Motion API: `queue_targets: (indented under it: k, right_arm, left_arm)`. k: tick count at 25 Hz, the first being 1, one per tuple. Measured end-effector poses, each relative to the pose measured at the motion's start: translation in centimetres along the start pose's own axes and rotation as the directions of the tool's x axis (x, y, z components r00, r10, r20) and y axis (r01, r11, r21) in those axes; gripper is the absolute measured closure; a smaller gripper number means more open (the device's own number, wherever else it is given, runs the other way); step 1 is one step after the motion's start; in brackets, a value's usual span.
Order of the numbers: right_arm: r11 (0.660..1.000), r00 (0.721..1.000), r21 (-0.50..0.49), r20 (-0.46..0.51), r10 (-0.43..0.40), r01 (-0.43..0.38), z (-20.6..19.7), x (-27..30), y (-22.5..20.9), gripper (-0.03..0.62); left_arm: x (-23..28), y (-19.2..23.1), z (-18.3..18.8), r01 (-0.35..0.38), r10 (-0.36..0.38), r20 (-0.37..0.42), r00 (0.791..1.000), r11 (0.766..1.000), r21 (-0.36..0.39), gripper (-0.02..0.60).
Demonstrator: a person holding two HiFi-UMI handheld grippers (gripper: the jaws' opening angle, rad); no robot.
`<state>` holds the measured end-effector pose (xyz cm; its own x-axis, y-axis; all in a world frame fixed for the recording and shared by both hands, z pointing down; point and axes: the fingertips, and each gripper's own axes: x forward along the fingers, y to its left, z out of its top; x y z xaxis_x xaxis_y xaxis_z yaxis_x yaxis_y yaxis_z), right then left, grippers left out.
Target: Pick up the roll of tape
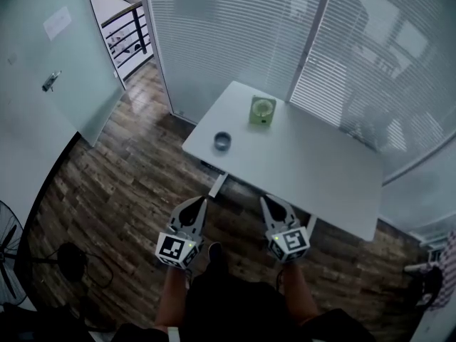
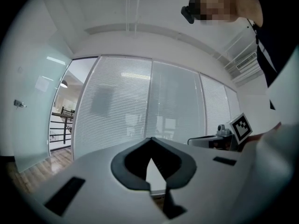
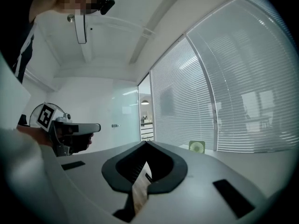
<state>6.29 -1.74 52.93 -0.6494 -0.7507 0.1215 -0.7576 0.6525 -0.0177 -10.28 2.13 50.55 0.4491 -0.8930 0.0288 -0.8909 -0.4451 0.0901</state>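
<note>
Hanging low in the frame over the wooden floor, the left tongs (image 1: 197, 205) and right tongs (image 1: 269, 205) are both closed and empty, well short of the surface (image 1: 320, 169). The roll of tape (image 1: 222, 141) lies flat near its left edge, apart from a small green fan (image 1: 262, 111). Arriving still closed, the tongs would likely shove the roll along or off that edge. No container shows.

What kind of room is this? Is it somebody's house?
Probably an office meeting room: glass walls with white blinds, a frosted glass door, and a plain white table on a wood floor.
</note>
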Motion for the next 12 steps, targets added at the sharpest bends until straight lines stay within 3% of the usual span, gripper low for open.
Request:
queue_targets:
  k: [12]
  right_arm:
    - [0.998,0.998,0.011,0.007,-0.066,0.066,1.4,6.9,-1.1,0.588]
  left_arm:
    - [5.1,7.2,0.3,0.026,-0.025,-0.037,0.999,1.0,0.008,0.575]
